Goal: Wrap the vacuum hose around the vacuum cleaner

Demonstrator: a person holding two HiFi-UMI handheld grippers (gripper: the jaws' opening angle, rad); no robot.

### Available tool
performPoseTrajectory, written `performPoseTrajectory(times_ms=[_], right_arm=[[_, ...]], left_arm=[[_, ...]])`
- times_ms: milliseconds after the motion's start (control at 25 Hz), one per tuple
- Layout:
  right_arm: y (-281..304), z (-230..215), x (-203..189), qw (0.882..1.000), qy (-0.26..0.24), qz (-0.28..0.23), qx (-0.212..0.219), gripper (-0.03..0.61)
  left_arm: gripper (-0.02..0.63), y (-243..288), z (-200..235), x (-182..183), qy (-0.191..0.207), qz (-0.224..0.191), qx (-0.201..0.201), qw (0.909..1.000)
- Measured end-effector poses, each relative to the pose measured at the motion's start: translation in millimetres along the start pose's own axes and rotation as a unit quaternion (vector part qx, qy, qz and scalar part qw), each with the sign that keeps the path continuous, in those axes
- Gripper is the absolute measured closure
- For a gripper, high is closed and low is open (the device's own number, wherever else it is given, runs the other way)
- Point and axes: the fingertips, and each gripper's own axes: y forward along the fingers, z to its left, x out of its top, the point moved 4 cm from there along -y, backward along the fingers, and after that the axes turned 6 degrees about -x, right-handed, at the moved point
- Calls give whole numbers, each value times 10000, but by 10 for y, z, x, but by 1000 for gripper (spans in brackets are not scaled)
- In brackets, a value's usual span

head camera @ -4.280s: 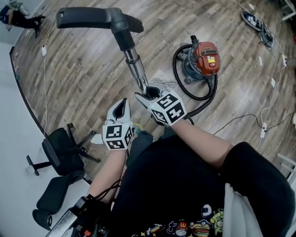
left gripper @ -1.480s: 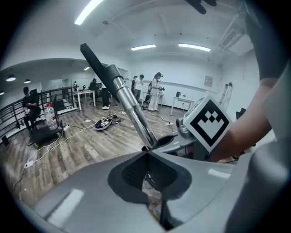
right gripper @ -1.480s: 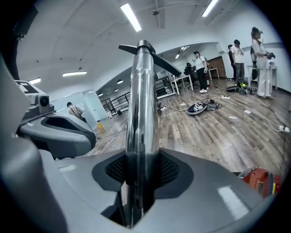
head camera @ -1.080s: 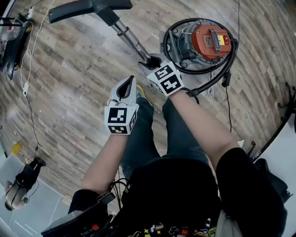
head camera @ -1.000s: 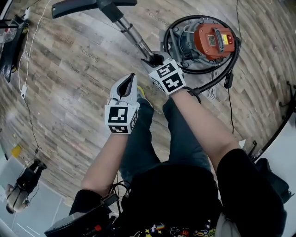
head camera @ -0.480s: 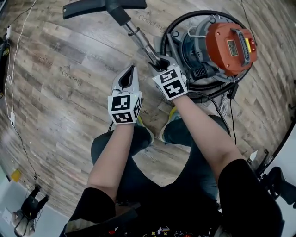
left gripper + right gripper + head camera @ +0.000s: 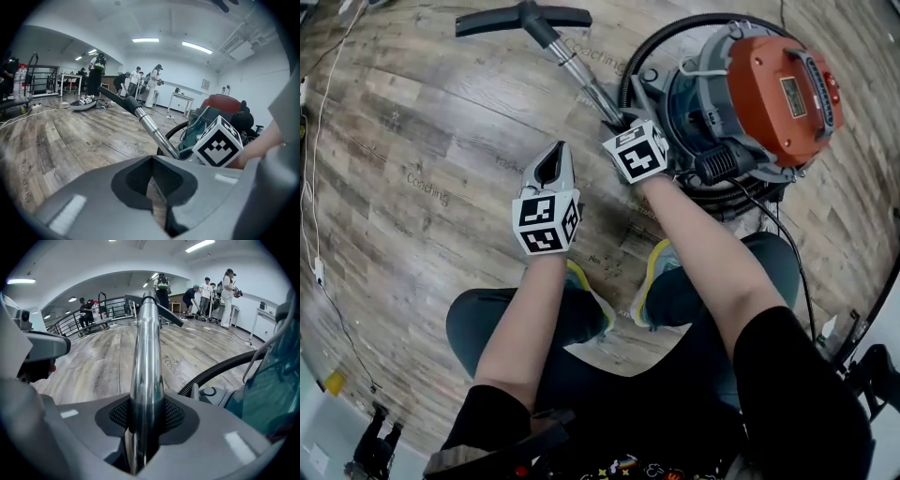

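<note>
Left arm: the bare forearm stretches forward over the left knee. The left gripper (image 7: 555,152) slopes down toward the wooden floor (image 7: 412,112), left of the wand and apart from it.
Left tongs: the jaws are closed on each other with nothing between them.
Right arm: the forearm reaches farther ahead than the left. The right gripper (image 7: 617,120) is tipped steeply down, just beside the canister's near left side.
Right tongs: clamped on the near end of the metal wand (image 7: 579,73), with the shiny tube running out between both pads.
Wand: it slants away to the far left and ends in a black floor nozzle (image 7: 523,16) on the boards.
Vacuum cleaner (image 7: 778,84): far right on the floor, with an orange top and a teal body.
Vacuum hose (image 7: 670,36): black and ribbed, curving close round the canister's far left side.
Stance: crouched with knees bent, in shoes (image 7: 581,286) with yellow trim.
Writing: "Coaching" is printed on several floor planks. The label (image 7: 794,94) on the orange top is too small to read.
Markers: black-and-white squares cover each marker cube (image 7: 542,223).
</note>
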Motion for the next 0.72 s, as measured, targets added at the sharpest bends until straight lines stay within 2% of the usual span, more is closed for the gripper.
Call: performPoseTrajectory(times_ms=[200,360,520,720], right_arm=[[315,-171,-239,9992,12,212,-346,417],[534,-263,-400,9983,115,327,-465,417],[674,-242,-614,9964,88,713,-453,414],[689,-185,-668,9961,1,679,-566,372]], left_arm=[[614,230,66,-49,-4,-46,-72,10000],[614,334,95,-22,-68,-103,-93,9999],[614,340,95,-70,-112,-71,-85,9999],[612,438,86,-153,-143,37,-129,9998]])
